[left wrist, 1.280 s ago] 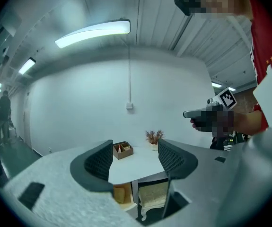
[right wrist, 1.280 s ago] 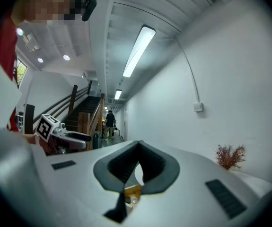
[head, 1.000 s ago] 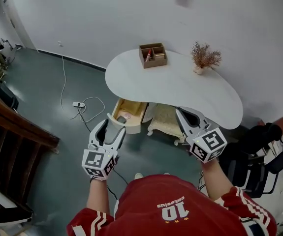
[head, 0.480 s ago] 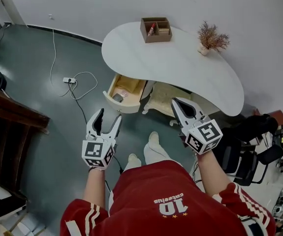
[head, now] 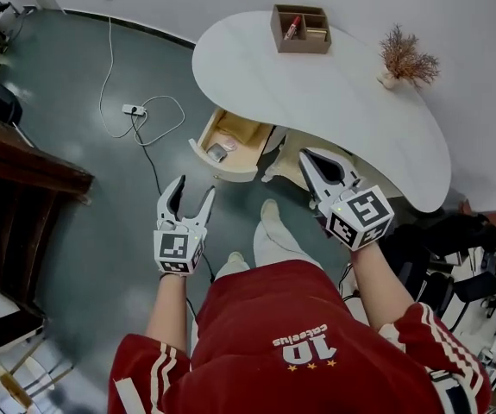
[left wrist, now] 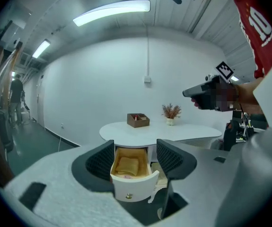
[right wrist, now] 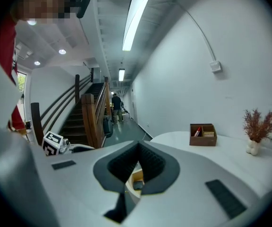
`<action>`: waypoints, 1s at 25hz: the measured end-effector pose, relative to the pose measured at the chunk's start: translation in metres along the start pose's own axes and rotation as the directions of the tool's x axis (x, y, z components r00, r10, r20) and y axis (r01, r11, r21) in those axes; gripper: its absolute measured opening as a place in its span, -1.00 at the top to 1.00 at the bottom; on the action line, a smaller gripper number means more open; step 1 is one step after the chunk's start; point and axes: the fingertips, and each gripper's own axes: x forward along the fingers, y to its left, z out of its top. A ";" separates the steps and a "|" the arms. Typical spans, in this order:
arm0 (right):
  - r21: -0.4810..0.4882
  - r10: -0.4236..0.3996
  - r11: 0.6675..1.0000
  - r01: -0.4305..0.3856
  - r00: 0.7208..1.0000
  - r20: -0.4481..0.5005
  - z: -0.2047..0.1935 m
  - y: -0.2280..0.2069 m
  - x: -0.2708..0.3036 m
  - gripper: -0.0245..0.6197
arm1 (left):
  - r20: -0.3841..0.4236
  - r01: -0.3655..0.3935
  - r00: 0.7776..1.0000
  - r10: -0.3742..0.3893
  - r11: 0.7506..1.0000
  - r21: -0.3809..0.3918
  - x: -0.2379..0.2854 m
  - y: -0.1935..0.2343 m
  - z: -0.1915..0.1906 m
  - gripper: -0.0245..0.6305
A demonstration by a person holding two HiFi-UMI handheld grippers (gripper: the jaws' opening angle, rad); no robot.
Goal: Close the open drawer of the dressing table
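Drawer (head: pixel 233 138) open, front facing left gripper (head: pixel 194 188), whose jaws stand apart; right gripper (head: pixel 306 156) jaws together.

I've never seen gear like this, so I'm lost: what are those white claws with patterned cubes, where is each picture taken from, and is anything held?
There's no robot: a person holds a two-jaw gripper in each hand; the cubes are part of them. One picture comes from a camera on the person's head, looking down; the other two from cameras riding on the grippers, looking along their jaws. The left gripper is open, the right gripper shut; neither holds anything. Ahead stands a white dressing table with its drawer pulled out. On top sit a wooden box and a dried plant.
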 end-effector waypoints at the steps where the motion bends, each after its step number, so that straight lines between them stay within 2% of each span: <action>1: -0.004 0.012 1.000 -0.012 1.000 -0.007 -0.001 -0.003 0.007 0.91 | -0.020 -0.010 1.000 0.010 1.000 -0.005 0.005 0.003 -0.013 0.07; 7: -0.018 0.087 0.996 -0.088 0.995 -0.039 -0.014 -0.014 0.047 0.91 | -0.125 -0.026 0.992 0.026 1.000 0.001 0.036 0.008 -0.074 0.10; 9: -0.006 0.104 0.994 -0.105 0.993 -0.047 -0.024 -0.016 0.061 0.91 | -0.173 -0.012 0.985 0.014 1.000 0.016 0.050 0.008 -0.099 0.17; 14: 0.019 0.143 0.990 -0.142 0.987 -0.069 -0.056 -0.016 0.090 0.91 | -0.275 0.023 0.961 -0.016 0.999 0.022 0.078 0.008 -0.156 0.11; 17: 0.035 0.164 0.986 -0.162 0.982 -0.093 -0.076 -0.016 0.096 0.91 | -0.323 0.023 0.946 -0.020 1.000 0.003 0.093 0.008 -0.190 0.11; 25: 0.077 0.164 0.985 -0.154 0.976 -0.145 -0.118 -0.022 0.101 0.91 | -0.419 -0.009 0.908 -0.020 0.998 -0.067 0.121 0.015 -0.264 0.11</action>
